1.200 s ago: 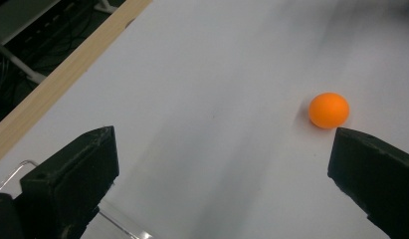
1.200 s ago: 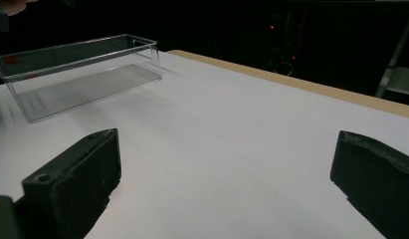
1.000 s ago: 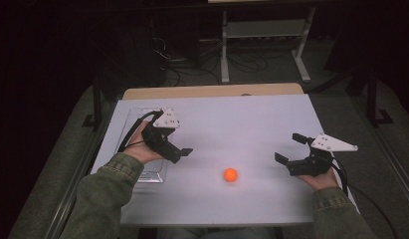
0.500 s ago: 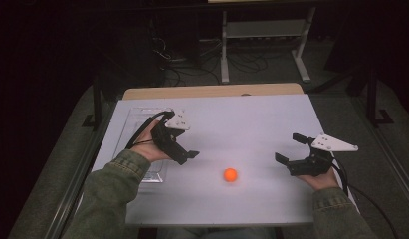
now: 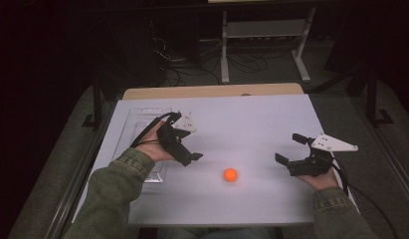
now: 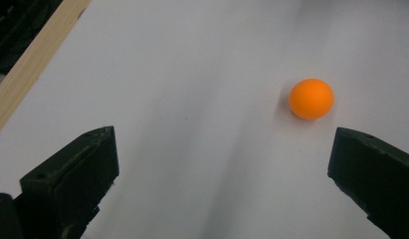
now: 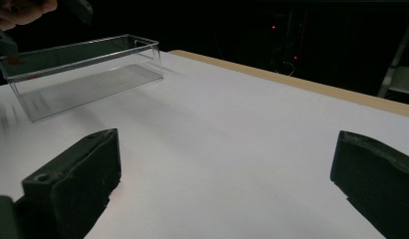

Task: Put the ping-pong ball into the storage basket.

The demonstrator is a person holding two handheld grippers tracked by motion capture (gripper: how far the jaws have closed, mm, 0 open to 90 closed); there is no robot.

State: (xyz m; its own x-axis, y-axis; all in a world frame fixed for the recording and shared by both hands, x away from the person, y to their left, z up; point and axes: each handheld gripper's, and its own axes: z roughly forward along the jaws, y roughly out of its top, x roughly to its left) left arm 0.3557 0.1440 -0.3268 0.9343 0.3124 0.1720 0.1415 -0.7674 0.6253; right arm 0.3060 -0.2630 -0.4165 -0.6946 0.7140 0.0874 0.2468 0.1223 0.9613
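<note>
A small orange ball (image 5: 230,175) lies on the white table top (image 5: 252,114), near the front middle. My left gripper (image 5: 188,143) hovers up and to the left of it, jaws wide open and empty. In the left gripper view the ball (image 6: 311,98) sits ahead, just beyond the right jaw, outside the gap of the left gripper (image 6: 224,144). My right gripper (image 5: 290,149) rests at the right of the table, open and empty, its jaws pointing left. In the right gripper view the right gripper (image 7: 227,144) holds nothing.
A clear plastic tray (image 5: 142,124) stands at the left of the table, partly under the left forearm; in the right gripper view the tray (image 7: 87,69) looks empty. A wooden strip (image 5: 212,91) runs along the far edge. Cables and a metal stand (image 5: 261,30) lie beyond.
My left gripper has moved right and a little forward, away from the tray and closer to the ball. The right gripper and the ball have stayed put.
</note>
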